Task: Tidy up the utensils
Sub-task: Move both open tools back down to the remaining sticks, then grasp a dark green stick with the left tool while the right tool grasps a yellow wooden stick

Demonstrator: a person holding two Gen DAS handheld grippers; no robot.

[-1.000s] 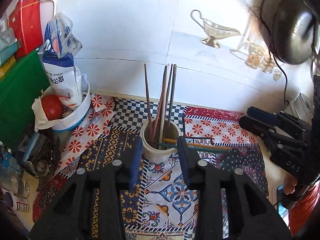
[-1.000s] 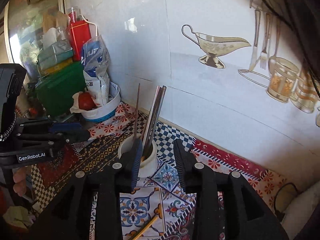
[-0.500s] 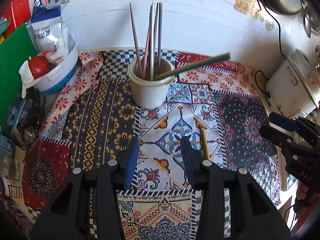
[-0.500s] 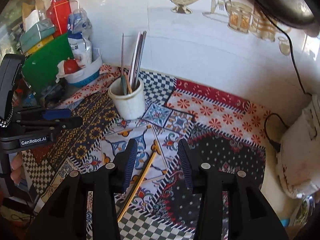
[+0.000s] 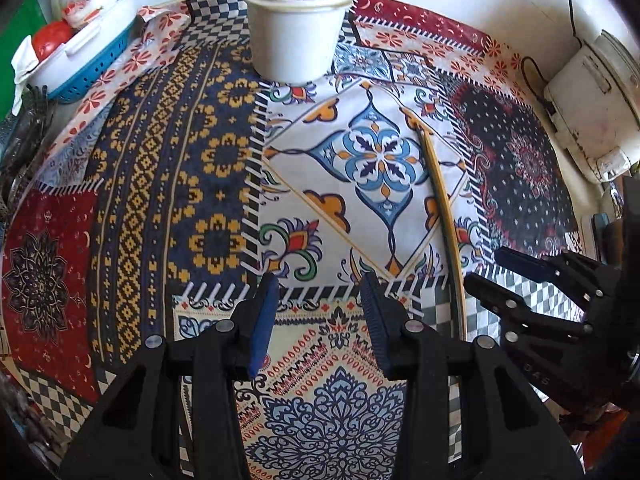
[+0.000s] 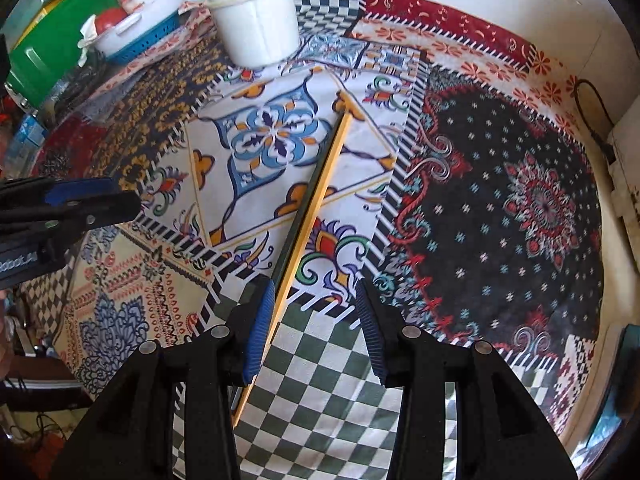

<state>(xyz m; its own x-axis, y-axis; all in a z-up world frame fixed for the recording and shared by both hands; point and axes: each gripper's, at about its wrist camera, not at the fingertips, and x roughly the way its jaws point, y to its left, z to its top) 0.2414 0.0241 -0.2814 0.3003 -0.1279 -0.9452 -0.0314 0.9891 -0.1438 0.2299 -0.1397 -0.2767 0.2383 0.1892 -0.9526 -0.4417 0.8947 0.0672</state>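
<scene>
Now both grippers hang released: the right gripper [image 6: 316, 312] spreads over the yellow chopstick [image 6: 316, 204] lying on the cloth [image 6: 500, 184], probably to grasp it for the cup [image 6: 256, 24]; the left gripper [image 5: 318, 308] waits beside.

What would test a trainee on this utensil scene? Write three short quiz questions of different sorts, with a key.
1. True or false: the right gripper is shut on the yellow chopstick.
2. Multiple choice: the white cup holds A) upright sticks, B) spoons only, C) nothing.
3. Fill in: the yellow chopstick lies flat on the patterned ____.

Key
1. False: its jaws are open, and the chopstick lies on the cloth beside its left finger.
2. A
3. cloth. The left gripper is also open and holds nothing.
</scene>
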